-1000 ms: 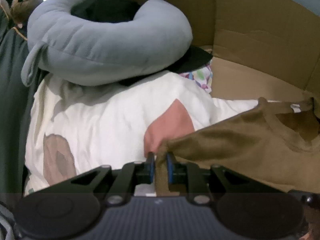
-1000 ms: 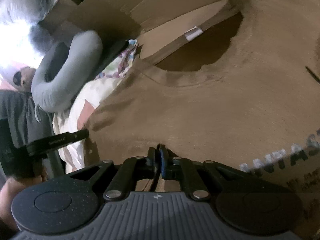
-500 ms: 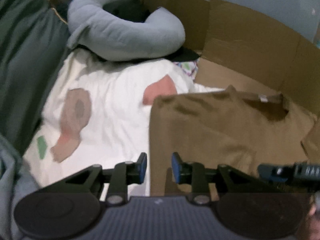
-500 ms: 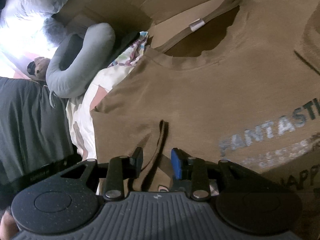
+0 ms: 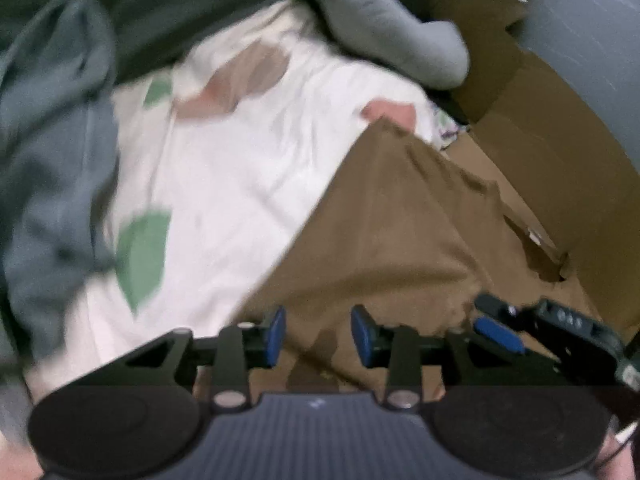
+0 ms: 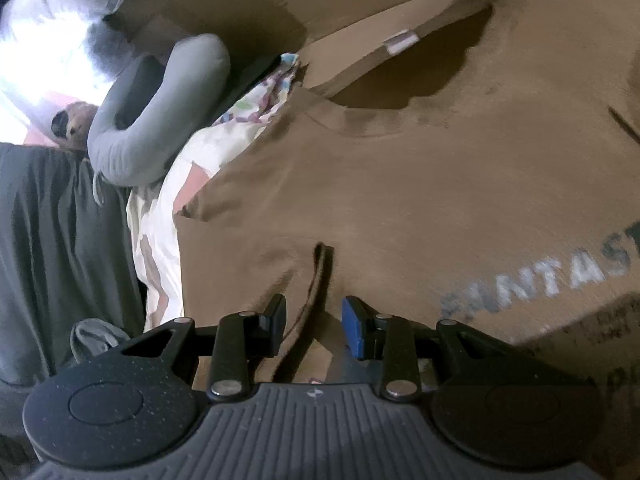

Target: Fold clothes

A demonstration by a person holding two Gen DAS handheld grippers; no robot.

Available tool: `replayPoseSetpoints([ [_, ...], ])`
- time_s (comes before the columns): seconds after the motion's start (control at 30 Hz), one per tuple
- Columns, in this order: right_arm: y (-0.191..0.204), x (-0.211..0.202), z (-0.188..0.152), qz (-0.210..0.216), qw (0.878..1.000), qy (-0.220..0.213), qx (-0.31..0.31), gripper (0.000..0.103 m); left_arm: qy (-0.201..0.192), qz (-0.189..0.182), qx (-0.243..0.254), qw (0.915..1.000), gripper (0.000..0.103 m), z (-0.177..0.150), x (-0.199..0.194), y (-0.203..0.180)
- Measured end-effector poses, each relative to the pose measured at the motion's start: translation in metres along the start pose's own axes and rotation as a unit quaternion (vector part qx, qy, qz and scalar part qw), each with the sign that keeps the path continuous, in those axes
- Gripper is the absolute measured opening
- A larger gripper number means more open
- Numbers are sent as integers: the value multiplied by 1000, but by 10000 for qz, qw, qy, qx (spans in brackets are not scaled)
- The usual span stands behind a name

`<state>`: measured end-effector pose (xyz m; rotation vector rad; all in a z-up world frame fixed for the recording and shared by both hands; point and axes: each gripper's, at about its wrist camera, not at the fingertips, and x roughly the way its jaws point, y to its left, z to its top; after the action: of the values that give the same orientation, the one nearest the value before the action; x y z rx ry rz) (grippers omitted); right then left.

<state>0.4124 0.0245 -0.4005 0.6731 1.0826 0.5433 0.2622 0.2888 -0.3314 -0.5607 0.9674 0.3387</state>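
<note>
Left wrist view's pretty blurry: the left gripper has its tongs spread wide and empty, hanging over the near edge of the brown t-shirt, which lies spread on the white patterned sheet beside the cardboard. Right wrist view: right gripper is wide open too, nothing in it, over a raised crease in the shirt. My worry: that wrinkle gets folded in, or a grab snags the sheet underneath too.
</note>
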Motion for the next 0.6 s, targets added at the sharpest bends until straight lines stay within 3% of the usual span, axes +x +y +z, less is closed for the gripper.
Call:
replayPoseSetpoints([
  [0.33, 2, 11, 9, -82, 9997, 198, -84, 34, -51, -456, -942, 9945, 39, -31, 17, 2],
  [0.5, 2, 17, 14, -35, 9996, 272, -39, 34, 133, -362, -1199, 9920, 39, -43, 30, 7],
  [0.6, 1, 20, 18, -17, 9996, 295, 21, 32, 10, -555, -1456, 9878, 39, -46, 32, 13],
])
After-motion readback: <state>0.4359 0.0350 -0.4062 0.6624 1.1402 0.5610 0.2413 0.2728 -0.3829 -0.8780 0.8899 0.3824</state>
